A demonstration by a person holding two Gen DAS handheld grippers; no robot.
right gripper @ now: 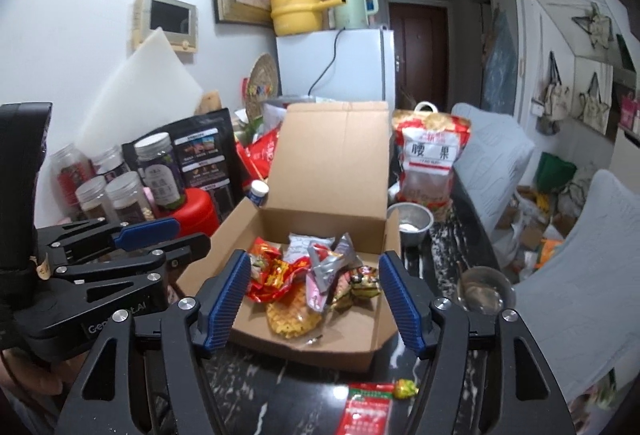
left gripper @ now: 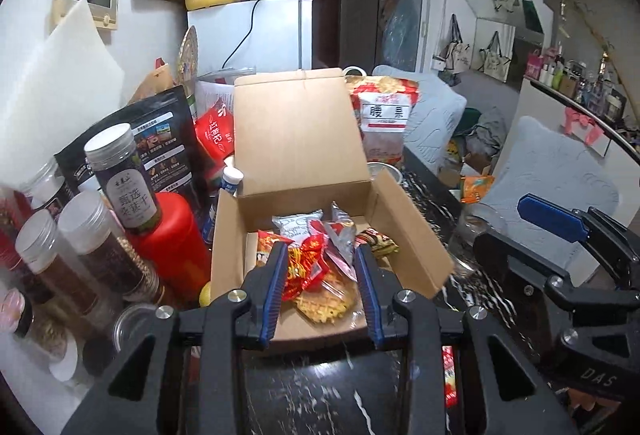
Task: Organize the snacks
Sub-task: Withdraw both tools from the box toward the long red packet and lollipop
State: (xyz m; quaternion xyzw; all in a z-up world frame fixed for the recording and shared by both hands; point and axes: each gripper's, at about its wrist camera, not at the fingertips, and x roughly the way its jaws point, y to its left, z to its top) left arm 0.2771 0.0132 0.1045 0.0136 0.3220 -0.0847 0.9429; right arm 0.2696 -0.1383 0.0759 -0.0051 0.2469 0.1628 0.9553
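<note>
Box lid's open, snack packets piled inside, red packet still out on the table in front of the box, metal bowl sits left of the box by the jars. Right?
One thing is off: the metal bowl sits right of the cardboard box, below the cashew bag, not by the jars; the right wrist view shows it. The rest holds: lid open, snack packets inside, red packet on the table in front.

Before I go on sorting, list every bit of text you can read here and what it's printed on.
"腰果": white label on the red-and-gold nut bag right of the open cardboard box.
"甄选桑葚干": label on the clear jar with a grey lid standing on the red container.
"DAS": right gripper body, in the left wrist view.
"Gen…AI", partly hidden: left gripper body.
Black standing pouch, red packets, snack wrappers in the box: too small or blurred.
</note>
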